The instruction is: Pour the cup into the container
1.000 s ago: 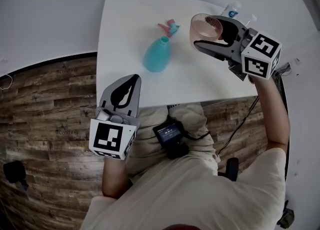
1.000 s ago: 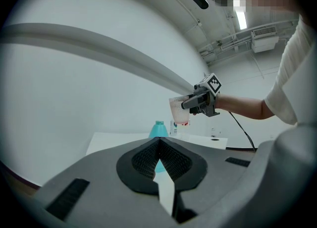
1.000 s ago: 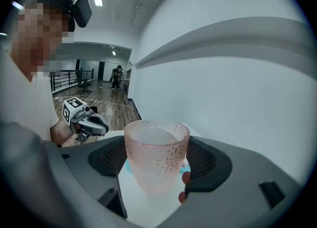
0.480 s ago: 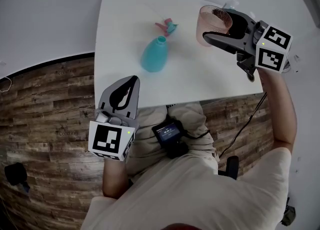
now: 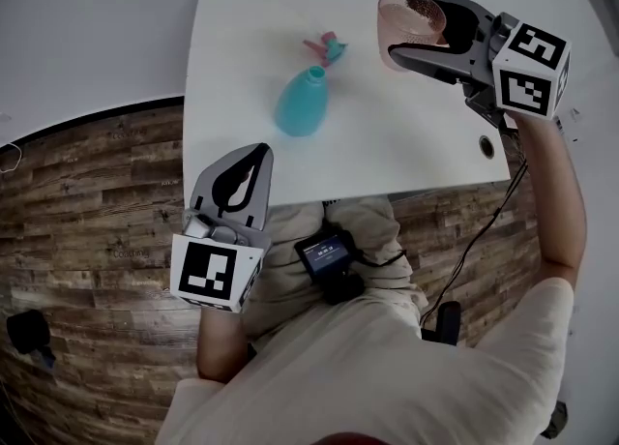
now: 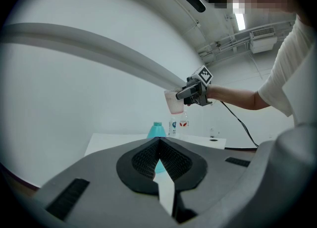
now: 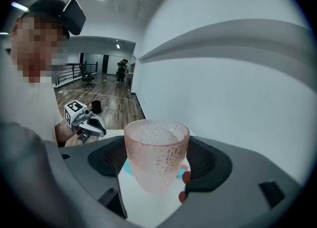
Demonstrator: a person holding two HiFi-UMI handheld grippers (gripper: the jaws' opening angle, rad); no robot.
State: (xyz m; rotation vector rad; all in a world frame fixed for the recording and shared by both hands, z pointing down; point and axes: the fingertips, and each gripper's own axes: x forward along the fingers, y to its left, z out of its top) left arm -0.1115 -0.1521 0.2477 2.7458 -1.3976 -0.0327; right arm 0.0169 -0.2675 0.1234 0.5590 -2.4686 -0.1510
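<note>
A textured pink cup (image 5: 406,25) is held upright above the table's far right corner, with my right gripper (image 5: 414,35) shut on it. In the right gripper view the cup (image 7: 156,147) fills the space between the two jaws. Something dark shows inside near its rim in the head view. A teal bottle (image 5: 302,103) without a cap stands mid-table, left of and nearer than the cup. Its pink and teal spray top (image 5: 326,47) lies just behind it. My left gripper (image 5: 250,158) hovers at the table's near edge, shut and empty, pointing toward the teal bottle (image 6: 157,129).
The white table (image 5: 232,66) has a cable hole (image 5: 486,147) near its right front corner. Two small bottles (image 6: 178,125) stand at the far right edge. Wooden floor lies to the left, and a cable hangs off the right side.
My right gripper has carried the cup up and toward the table's far right corner and brought it more upright. The left gripper has stayed put.
</note>
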